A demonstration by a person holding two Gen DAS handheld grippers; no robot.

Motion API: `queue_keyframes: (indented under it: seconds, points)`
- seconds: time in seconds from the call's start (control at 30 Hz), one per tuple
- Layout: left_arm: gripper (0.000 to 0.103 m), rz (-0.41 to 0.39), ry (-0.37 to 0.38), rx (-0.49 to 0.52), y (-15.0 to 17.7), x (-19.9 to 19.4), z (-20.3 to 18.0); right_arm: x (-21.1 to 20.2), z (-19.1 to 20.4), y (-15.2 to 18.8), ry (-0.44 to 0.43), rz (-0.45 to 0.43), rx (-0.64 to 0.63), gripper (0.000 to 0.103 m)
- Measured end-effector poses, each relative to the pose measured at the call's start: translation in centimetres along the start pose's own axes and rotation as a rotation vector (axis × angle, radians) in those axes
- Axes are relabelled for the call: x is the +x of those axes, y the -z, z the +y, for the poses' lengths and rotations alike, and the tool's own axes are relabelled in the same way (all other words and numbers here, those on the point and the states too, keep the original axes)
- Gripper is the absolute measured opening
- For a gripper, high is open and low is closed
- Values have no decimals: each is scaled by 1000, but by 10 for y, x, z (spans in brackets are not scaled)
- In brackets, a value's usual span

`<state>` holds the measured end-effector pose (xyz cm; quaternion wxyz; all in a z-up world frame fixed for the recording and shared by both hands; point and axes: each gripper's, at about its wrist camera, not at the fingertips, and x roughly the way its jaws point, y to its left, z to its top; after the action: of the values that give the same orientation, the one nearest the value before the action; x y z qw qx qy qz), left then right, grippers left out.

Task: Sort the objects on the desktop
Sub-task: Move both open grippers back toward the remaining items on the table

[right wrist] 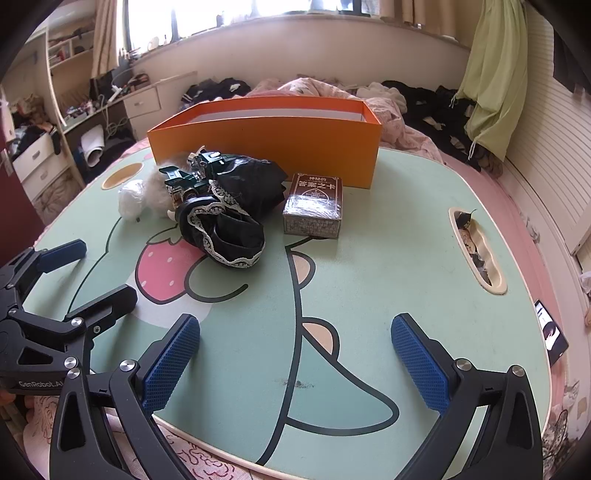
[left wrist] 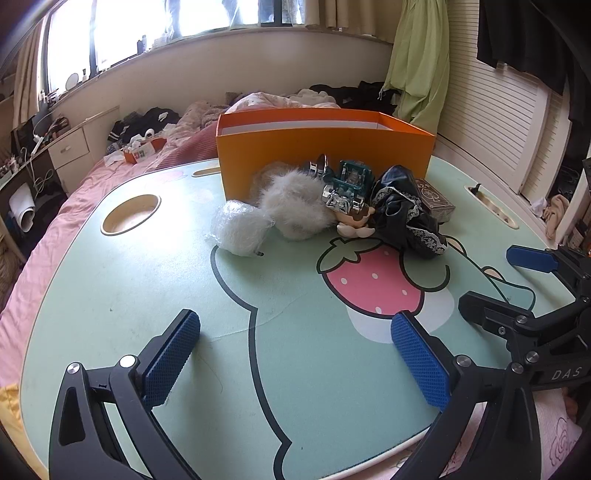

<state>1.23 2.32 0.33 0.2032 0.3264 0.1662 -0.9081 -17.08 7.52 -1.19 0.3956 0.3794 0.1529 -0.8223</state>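
Sunlight from the window falls on a mint cartoon-printed desk standing on a pink bed. Left gripper and right gripper hover with jaws wide apart, empty.

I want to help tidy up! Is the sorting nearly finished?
Not started, it seems. No item shows inside the open orange cardboard box, though its floor is hidden. Both the left hand-held gripper and right hand-held gripper are open and empty. The brown card box, black lace-trimmed cloth and fluffy white ball wait on the table.
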Motion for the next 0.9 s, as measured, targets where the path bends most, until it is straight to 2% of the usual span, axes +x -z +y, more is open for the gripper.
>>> queue_keyframes:
  seconds: [0.7, 0.9]
  points:
    - [103, -2, -6, -3, 0, 0, 0, -1, 5, 1, 17, -10, 2, 103]
    - [103, -3, -19, -16, -2, -1, 3, -7, 15, 0, 80, -37, -47, 103]
